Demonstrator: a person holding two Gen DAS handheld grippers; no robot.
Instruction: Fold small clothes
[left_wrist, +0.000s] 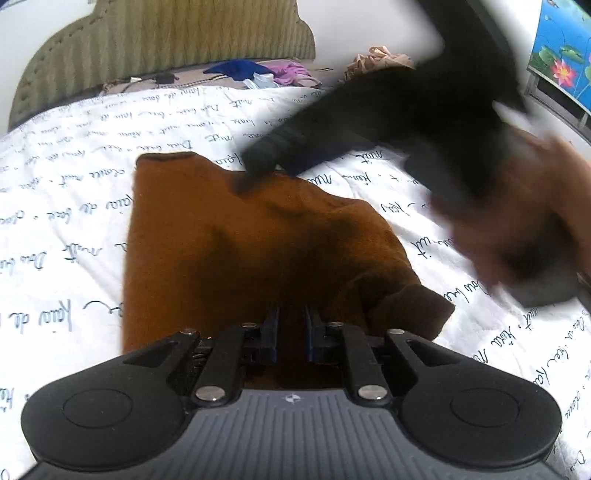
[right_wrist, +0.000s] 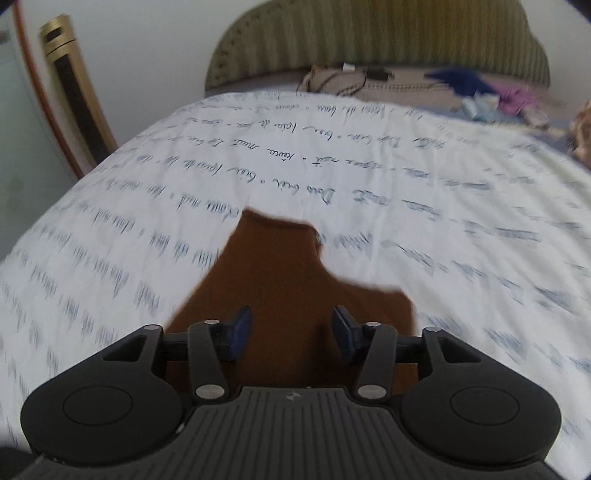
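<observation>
A small brown garment (left_wrist: 240, 236) lies partly folded on the white bedsheet (left_wrist: 74, 206) printed with script. My left gripper (left_wrist: 291, 314) is at its near edge, jaws nearly together with brown cloth pinched between the blue pads. In the left wrist view my right gripper (left_wrist: 273, 158) appears blurred above the garment's far right part, held by a hand (left_wrist: 517, 229). In the right wrist view the right gripper (right_wrist: 291, 317) hovers over the brown garment (right_wrist: 280, 280), jaws apart with nothing gripped between the pads.
A green padded headboard (left_wrist: 166, 40) stands at the far end. Blue, purple and pale clothes (left_wrist: 255, 72) are piled near it, with a beige bundle (left_wrist: 373, 61) alongside. A flower poster (left_wrist: 561, 48) hangs at the right; a wood-framed panel (right_wrist: 70, 88) stands left of the bed.
</observation>
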